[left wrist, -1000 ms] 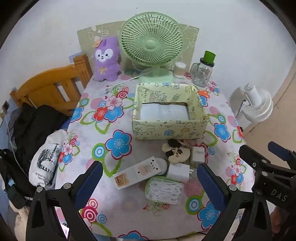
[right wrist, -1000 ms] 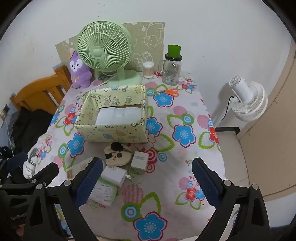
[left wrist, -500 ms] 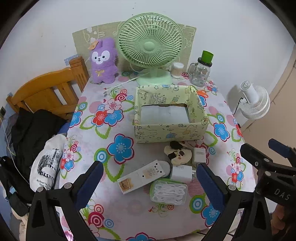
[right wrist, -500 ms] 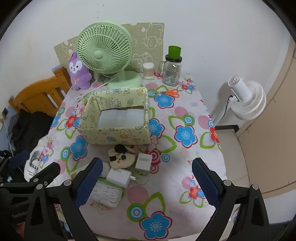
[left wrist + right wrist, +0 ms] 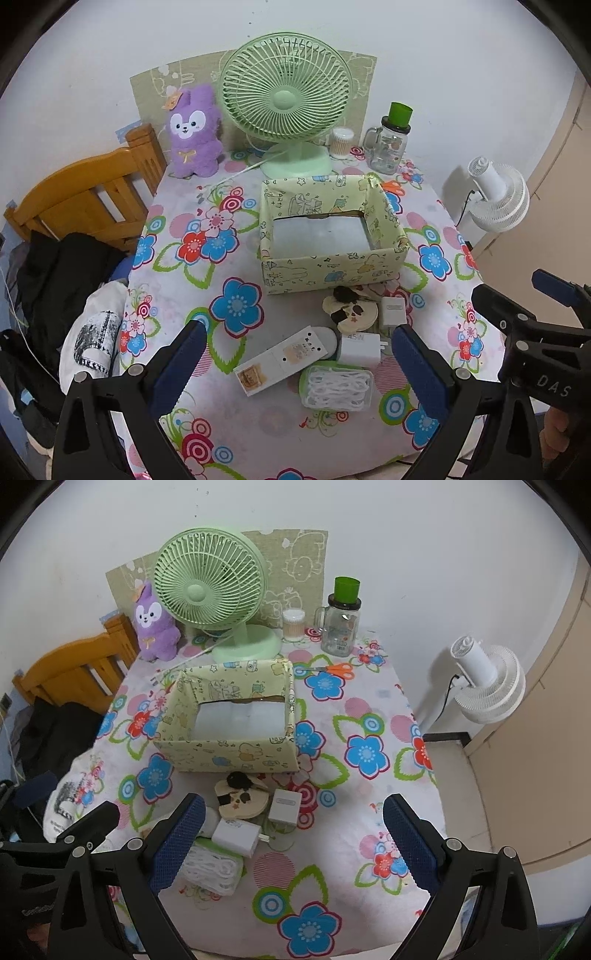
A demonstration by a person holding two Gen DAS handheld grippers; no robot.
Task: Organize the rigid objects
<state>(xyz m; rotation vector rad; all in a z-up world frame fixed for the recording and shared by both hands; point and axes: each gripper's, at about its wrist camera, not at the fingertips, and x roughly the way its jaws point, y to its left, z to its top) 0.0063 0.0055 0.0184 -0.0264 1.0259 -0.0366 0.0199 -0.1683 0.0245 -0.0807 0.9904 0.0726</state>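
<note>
I hold both jaws spread above the clutter before the patterned box; the 45W charger touching the cable case risks dragging it.

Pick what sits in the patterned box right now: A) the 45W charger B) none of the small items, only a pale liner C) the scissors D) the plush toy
B: the patterned box shows only a pale liner; the 45W charger lies on the floral tablecloth in front.
</note>
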